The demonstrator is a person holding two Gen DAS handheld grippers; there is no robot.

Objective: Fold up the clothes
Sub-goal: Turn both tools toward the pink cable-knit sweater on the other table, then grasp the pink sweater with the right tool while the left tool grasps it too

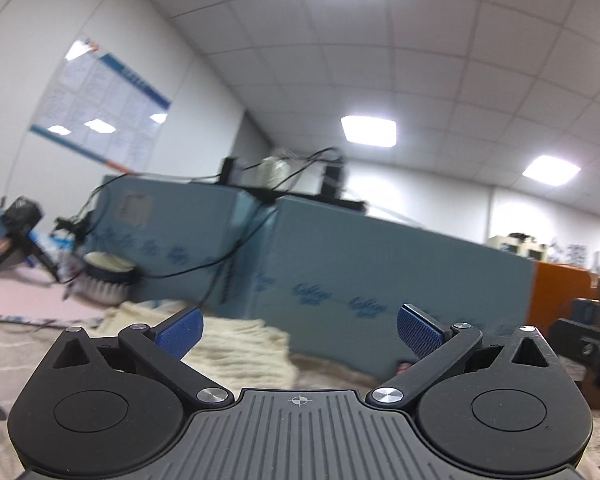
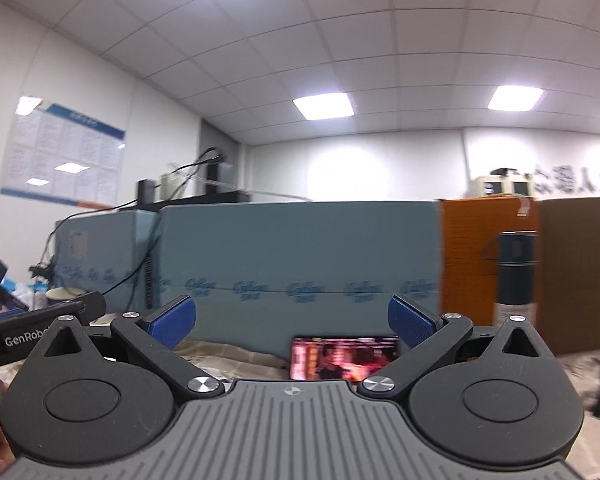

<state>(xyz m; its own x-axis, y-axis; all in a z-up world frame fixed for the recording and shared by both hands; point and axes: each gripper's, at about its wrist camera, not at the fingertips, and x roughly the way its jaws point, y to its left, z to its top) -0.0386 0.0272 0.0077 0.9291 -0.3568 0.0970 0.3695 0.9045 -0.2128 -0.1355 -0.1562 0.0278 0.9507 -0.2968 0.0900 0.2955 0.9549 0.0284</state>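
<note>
— Grippers?
— Left gripper point(image 1: 300, 330) jaws spread apart, empty; right gripper point(image 2: 292, 324) likewise.
— The garment?
— Cream fuzzy garment point(image 1: 236, 344) lies crumpled just beyond the left fingers, against the blue foam panels point(image 1: 380, 264). Phone point(image 2: 342, 358) leans there too.

The left gripper point(image 1: 299, 330) is matt black plastic with a ribbed grey body, shiny metal pivot pins and blue pads point(image 1: 419, 331) of fine mesh texture. Just ahead of its left finger lies a cream garment point(image 1: 236, 344), fluffy and rough-napped, on pale crumpled cloth point(image 1: 4, 360). The right gripper point(image 2: 291, 326) has the same finish. Between its fingers a phone point(image 2: 342, 358) shows a glossy lit screen; beyond its right finger stands a dark bottle point(image 2: 515, 276), smooth with a slight sheen.
</note>
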